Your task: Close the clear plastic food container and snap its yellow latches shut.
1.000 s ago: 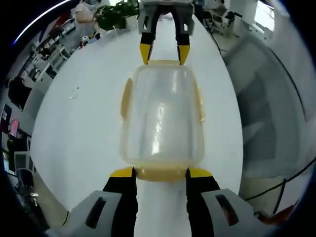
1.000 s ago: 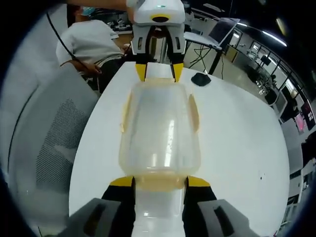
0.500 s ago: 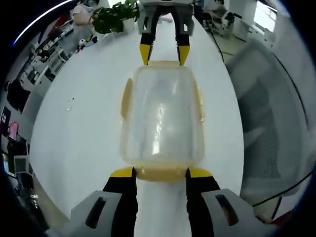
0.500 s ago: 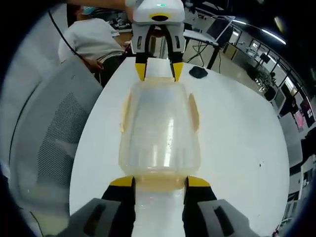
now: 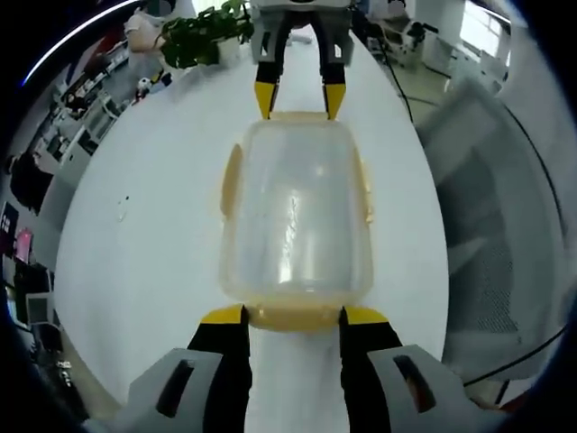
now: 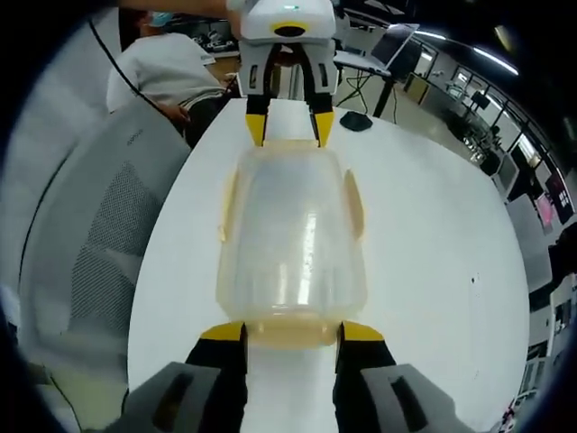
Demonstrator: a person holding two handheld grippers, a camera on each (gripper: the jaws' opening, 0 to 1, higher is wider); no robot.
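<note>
A clear plastic container (image 5: 296,212) with a yellow-rimmed lid lies lengthwise between my two grippers. Yellow side latches (image 5: 231,179) (image 5: 365,189) sit flat against its long sides. My left gripper (image 5: 294,315) grips the near end, its jaws on either side of the yellow end latch (image 5: 293,321). At the far end the right gripper (image 5: 298,101) holds the opposite latch. In the right gripper view, the same container (image 6: 290,234) runs from my right gripper (image 6: 292,331) to the left gripper (image 6: 289,126).
A white table (image 5: 153,225) lies under the container. A potted plant (image 5: 194,36) stands at its far end, and a grey mesh chair (image 5: 491,207) is beside it. A seated person (image 6: 162,72), another mesh chair (image 6: 99,244) and a small black object (image 6: 353,121) are also around.
The table and room have slid a little in both views while the container stays fixed between the jaws. Both grippers keep the same hold.
</note>
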